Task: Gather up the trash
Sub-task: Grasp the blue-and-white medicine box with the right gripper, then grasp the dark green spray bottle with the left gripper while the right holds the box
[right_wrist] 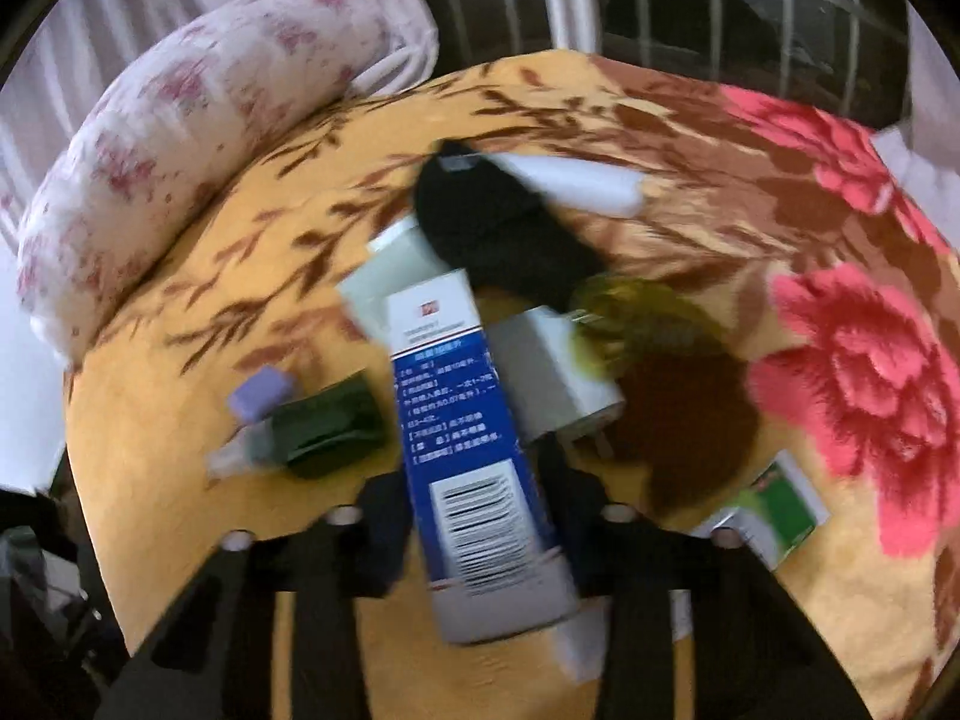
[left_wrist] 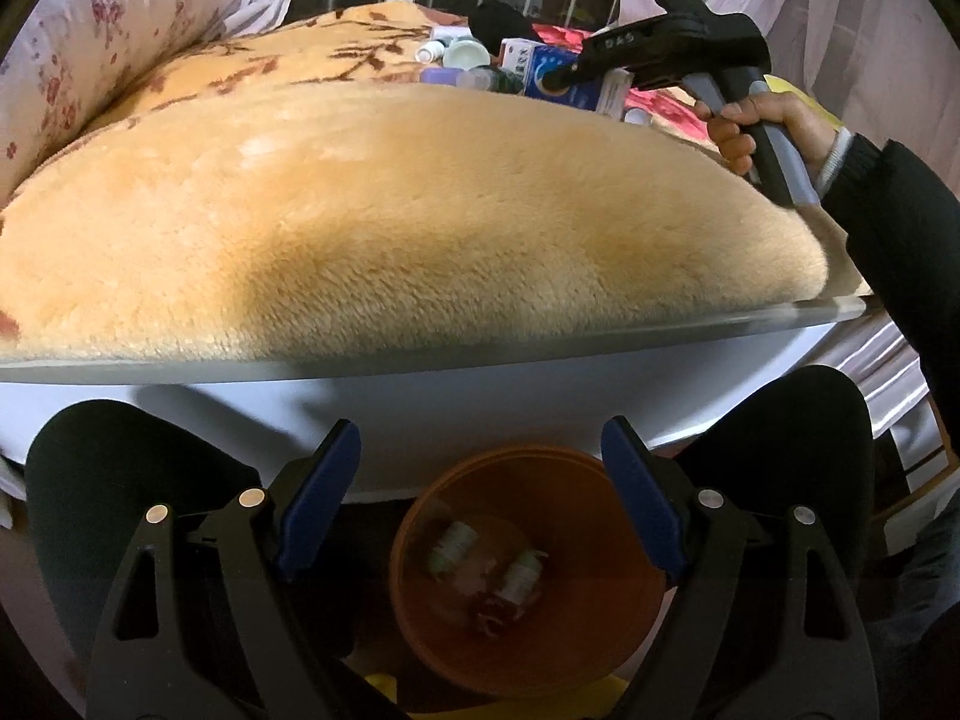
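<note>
Here the right gripper (right_wrist: 480, 516) had its jaws narrowed on the blue-and-white box (right_wrist: 465, 450), which lay on the flowered blanket (right_wrist: 180, 312) of the bed with its long axis running from near to far, straight along the fingers. Clutter sat close by: a green bottle (right_wrist: 330, 426) to the left, a white box (right_wrist: 558, 372) to the right. The left gripper (left_wrist: 480, 504) hung with jaws wide and empty over the orange bin (left_wrist: 528, 570), off the bed's near edge, so the box likely had to travel toward it.
</note>
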`<state>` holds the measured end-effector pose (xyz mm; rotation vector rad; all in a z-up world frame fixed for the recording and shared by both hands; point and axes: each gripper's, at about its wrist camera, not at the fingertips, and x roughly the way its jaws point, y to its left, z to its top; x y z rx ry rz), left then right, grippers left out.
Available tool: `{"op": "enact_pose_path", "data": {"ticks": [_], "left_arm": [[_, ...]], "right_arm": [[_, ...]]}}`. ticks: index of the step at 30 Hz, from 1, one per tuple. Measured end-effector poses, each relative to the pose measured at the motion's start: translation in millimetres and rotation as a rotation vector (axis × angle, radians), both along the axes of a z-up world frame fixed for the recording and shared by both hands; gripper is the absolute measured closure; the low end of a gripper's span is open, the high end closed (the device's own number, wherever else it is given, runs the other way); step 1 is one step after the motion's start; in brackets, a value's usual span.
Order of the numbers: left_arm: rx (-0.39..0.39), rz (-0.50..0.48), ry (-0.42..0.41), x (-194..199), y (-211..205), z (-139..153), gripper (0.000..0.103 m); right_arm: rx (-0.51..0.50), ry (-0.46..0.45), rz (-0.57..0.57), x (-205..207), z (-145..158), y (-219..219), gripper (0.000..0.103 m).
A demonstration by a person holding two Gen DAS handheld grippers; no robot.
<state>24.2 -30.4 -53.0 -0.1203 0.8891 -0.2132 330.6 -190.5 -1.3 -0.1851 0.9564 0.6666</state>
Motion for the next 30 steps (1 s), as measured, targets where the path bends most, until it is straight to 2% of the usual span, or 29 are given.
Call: {"op": "enact_pose_path", "data": {"ticks": [2, 4, 9, 12, 16, 19, 25, 28, 30], "left_arm": [[0.000, -0.002, -0.005, -2, 0, 1, 0.022], [-0.001, -0.003, -0.011, -4, 0, 3, 0.022], [0.002, 0.000, -0.056, -8, 4, 14, 0.022], [-0.005, -0.007, -0.066, -1, 4, 23, 0.022], [-0.048, -0.018, -0.084, 25, 6, 45, 0.022], [-0.040, -0.036, -0.123, 55, 4, 68, 0.022], [0.046, -0.250, -0.191, 129, -19, 98, 0.022], [0.035, -0.364, -0.153, 176, -22, 97, 0.022], [0.041, -0.402, -0.120, 207, -21, 91, 0.022]], "right_arm": [[-0.036, -0.041, -0.011, -17, 4, 9, 0.070], [-0.029, -0.061, -0.053, -34, 11, 9, 0.070], [0.094, -0.109, -0.177, -79, 30, -20, 0.070], [0.158, -0.116, -0.238, -105, 31, -42, 0.070], [0.155, -0.169, -0.296, -132, 32, -60, 0.070], [0.188, -0.159, -0.333, -140, 31, -72, 0.070], [0.253, -0.136, -0.388, -141, 22, -87, 0.070], [0.283, -0.116, -0.410, -140, 17, -93, 0.070], [0.292, -0.105, -0.426, -138, 13, -96, 0.071]]}}
